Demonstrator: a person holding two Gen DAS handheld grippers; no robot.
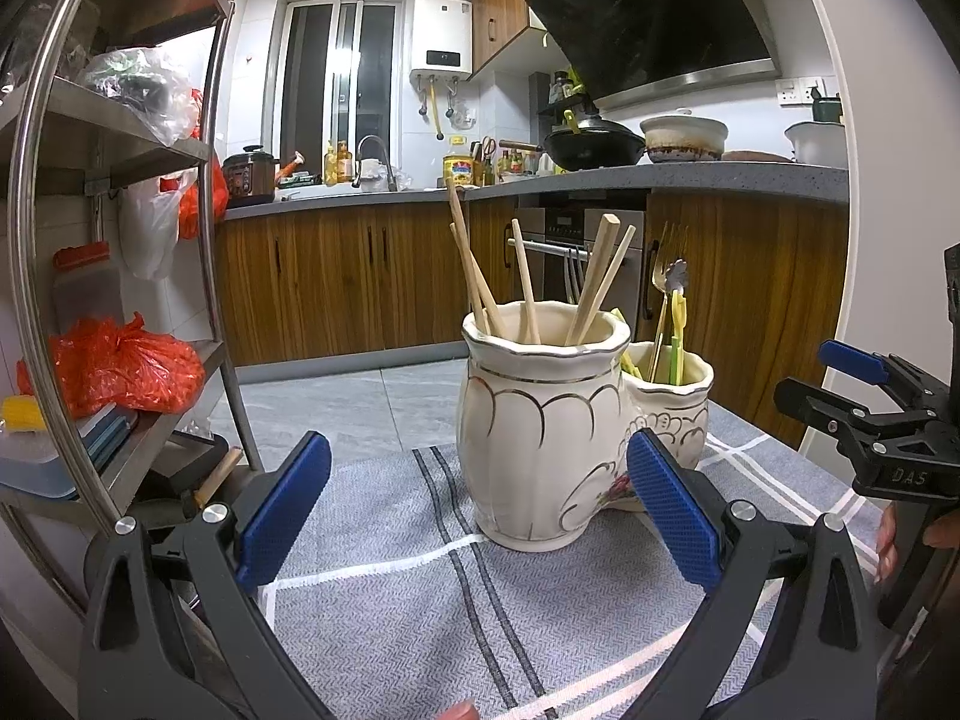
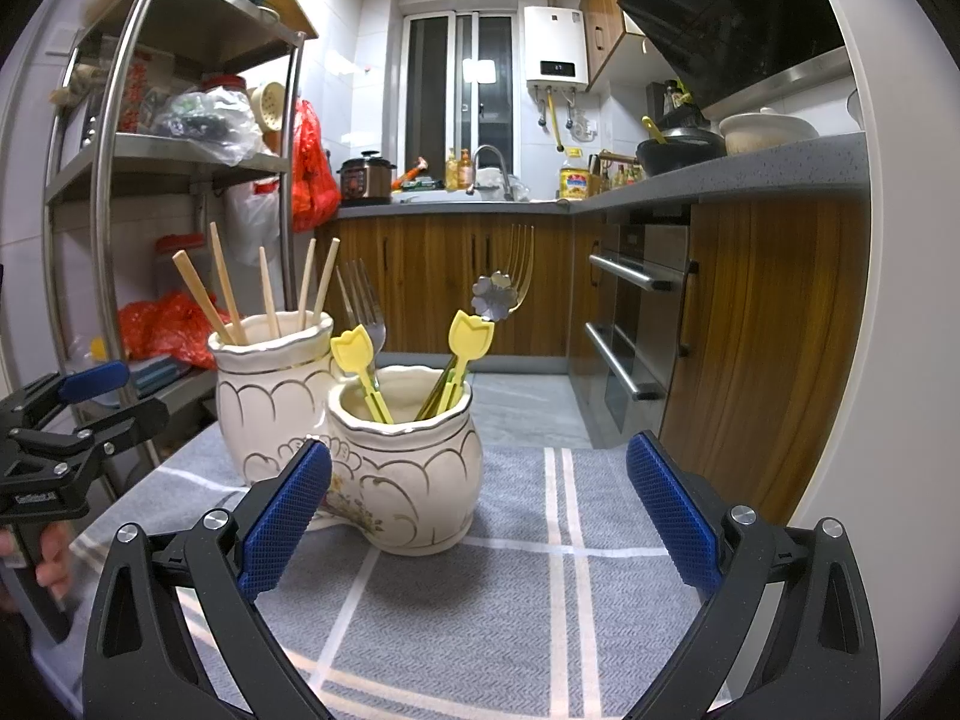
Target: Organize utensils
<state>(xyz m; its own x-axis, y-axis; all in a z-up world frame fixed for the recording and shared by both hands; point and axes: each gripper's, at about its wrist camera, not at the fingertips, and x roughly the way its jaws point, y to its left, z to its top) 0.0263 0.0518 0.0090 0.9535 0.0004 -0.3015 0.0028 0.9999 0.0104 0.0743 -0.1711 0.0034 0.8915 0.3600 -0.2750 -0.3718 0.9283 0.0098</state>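
Observation:
A cream ceramic double holder stands on the grey checked cloth (image 1: 384,600). Its tall pot (image 1: 540,438) holds several wooden chopsticks (image 1: 528,282). Its short pot (image 2: 408,462) holds yellow tulip-topped picks (image 2: 354,354), a steel fork (image 2: 363,306) and a gold fork with a flower end (image 2: 495,294). My left gripper (image 1: 480,516) is open and empty, just in front of the tall pot. My right gripper (image 2: 480,516) is open and empty, in front of the short pot. Each gripper shows at the edge of the other's view.
A steel shelf rack (image 1: 198,252) with red bags (image 1: 120,366) stands at the left, close to the table. Wooden cabinets, an oven (image 2: 636,312) and a counter with pots (image 1: 591,147) lie behind. The cloth (image 2: 570,570) stretches right of the holder.

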